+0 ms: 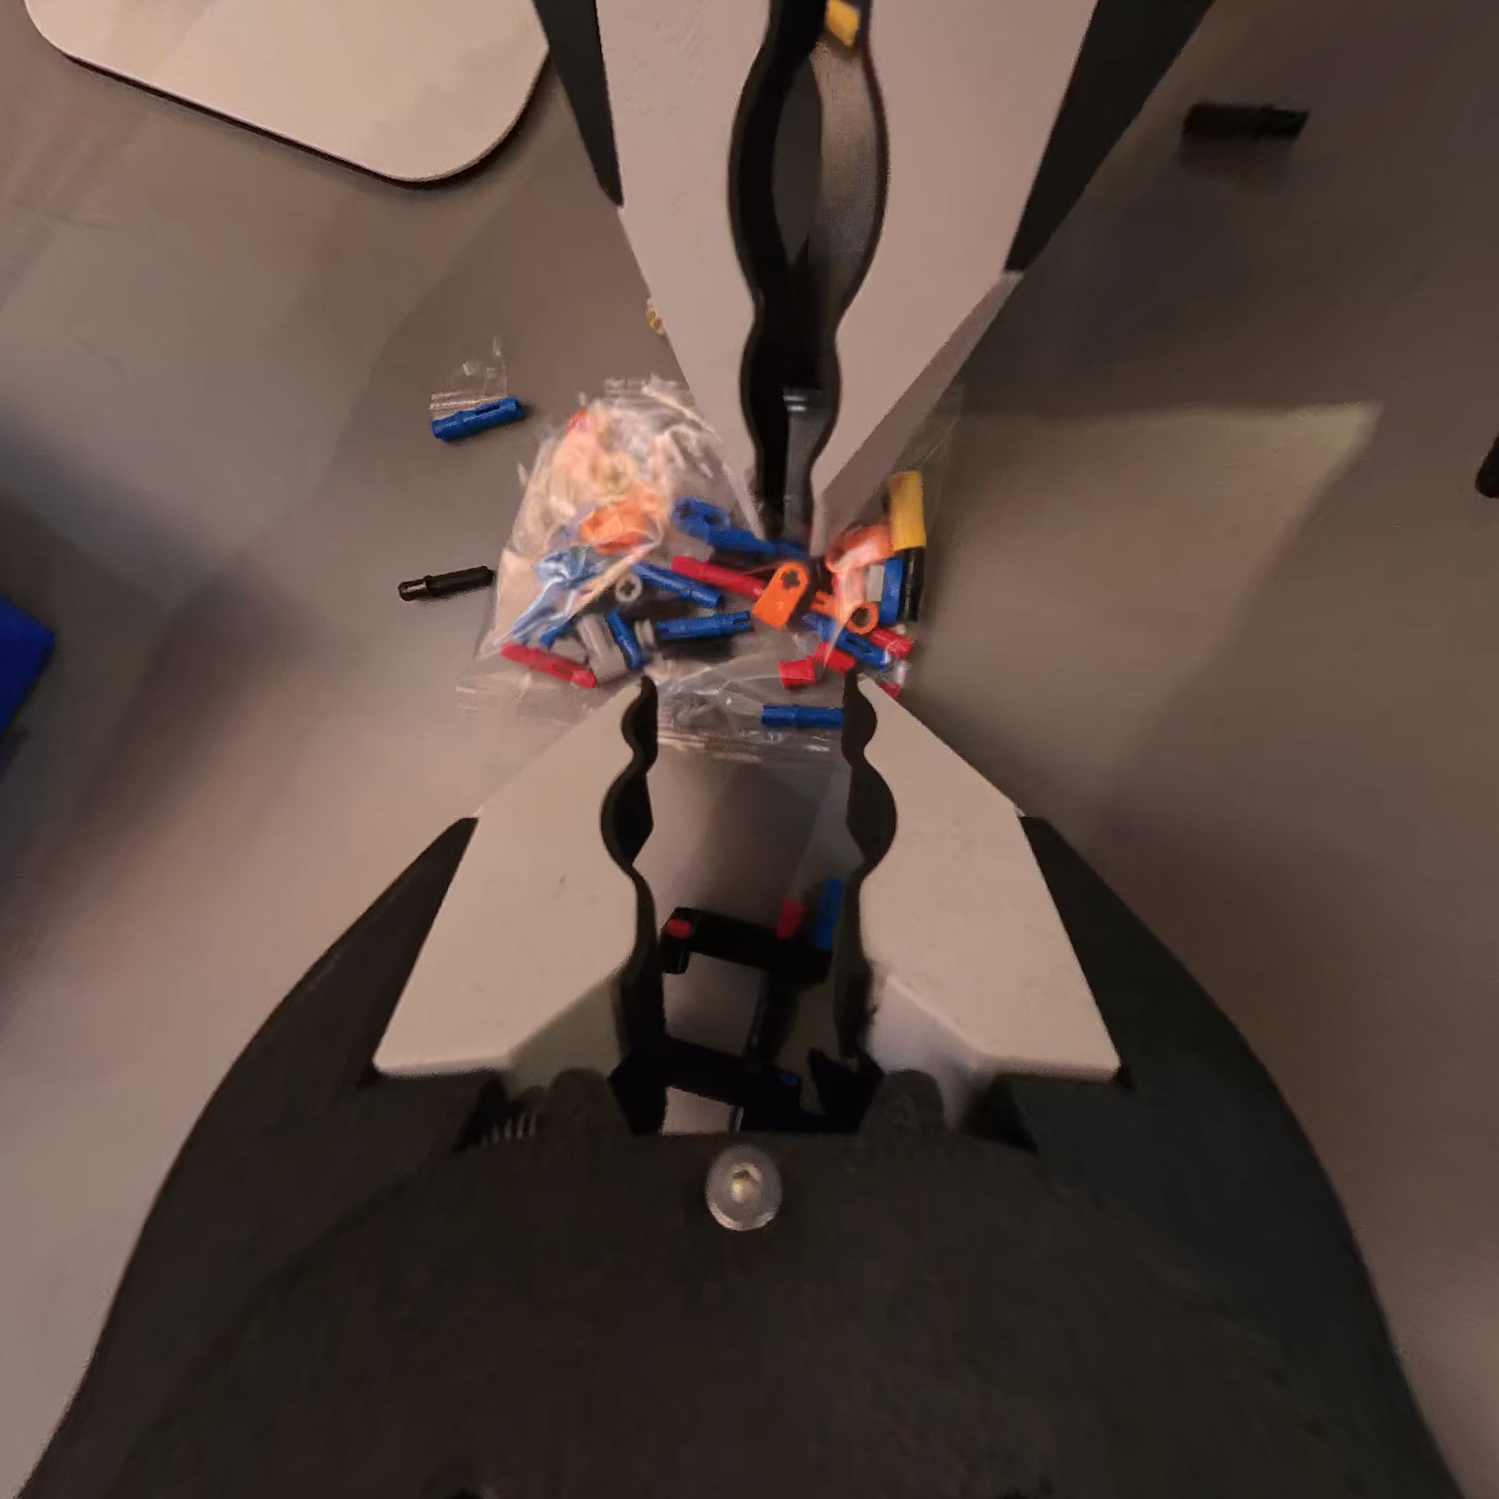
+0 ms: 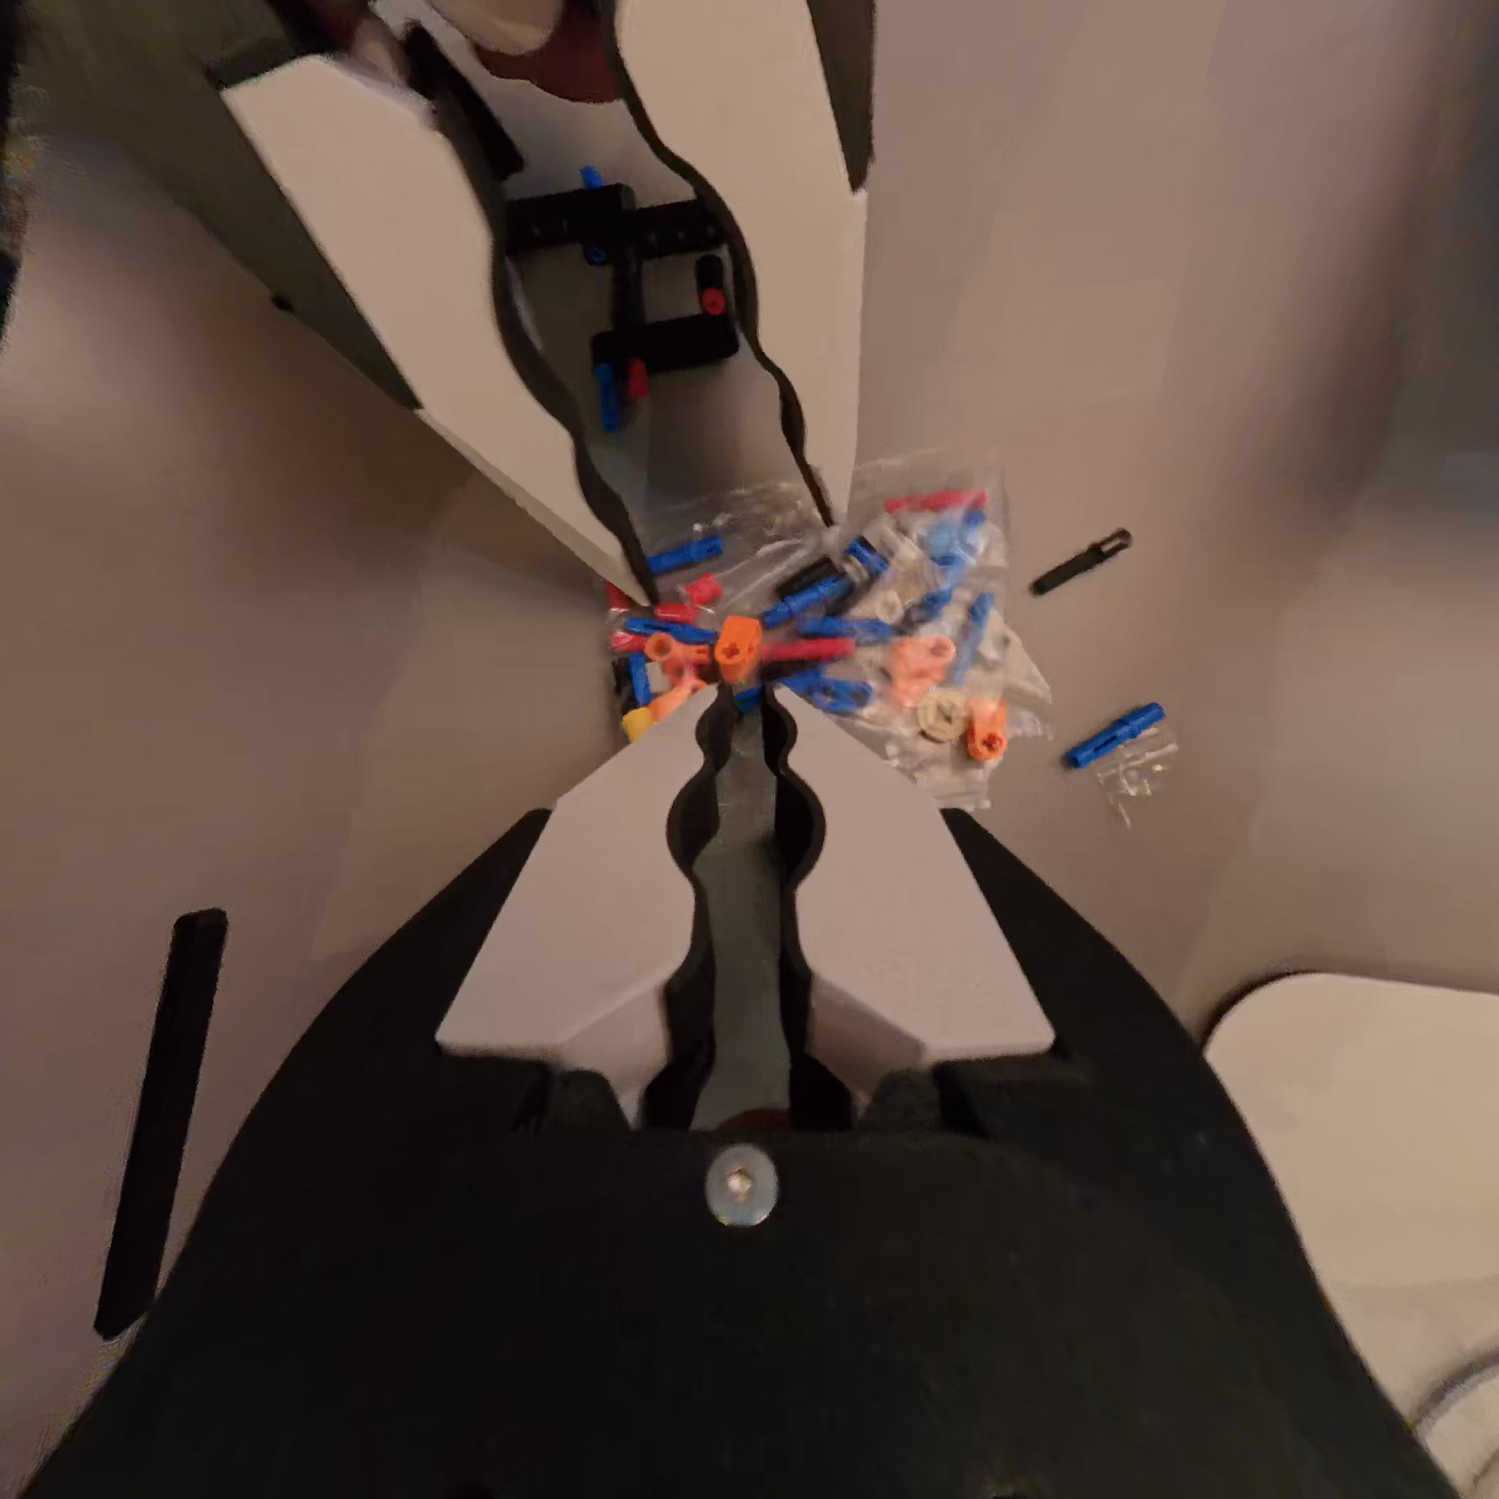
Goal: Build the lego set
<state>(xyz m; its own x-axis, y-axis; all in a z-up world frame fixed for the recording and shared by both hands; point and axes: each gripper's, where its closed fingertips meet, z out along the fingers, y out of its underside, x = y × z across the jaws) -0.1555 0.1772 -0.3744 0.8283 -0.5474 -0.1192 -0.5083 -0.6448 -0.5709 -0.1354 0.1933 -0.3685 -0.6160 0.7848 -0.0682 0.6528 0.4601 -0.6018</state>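
A clear plastic bag point(image 1: 649, 616) of small blue, red, orange, black and yellow lego pins lies on the grey table. It also shows in the right wrist view point(image 2: 876, 633). My left gripper point(image 1: 746, 691) is open, its tips at the bag's near edge. My right gripper point(image 2: 740, 706) is nearly shut and pinches the bag's opposite edge; in the left wrist view it point(image 1: 787, 527) comes in from the top. A black lego frame point(image 1: 730, 941) with red and blue pins lies on the table between my left fingers, also seen in the right wrist view point(image 2: 673, 345).
A loose blue pin point(image 1: 477, 418) point(image 2: 1115, 734) with a scrap of plastic, and a loose black pin point(image 1: 444, 582) point(image 2: 1079, 561), lie beside the bag. A black beam point(image 2: 158, 1119) point(image 1: 1245, 122) lies apart. A white rounded board point(image 1: 308, 73) point(image 2: 1363, 1136) sits at the table's side. My two grippers' fingertips are within a few centimetres of each other.
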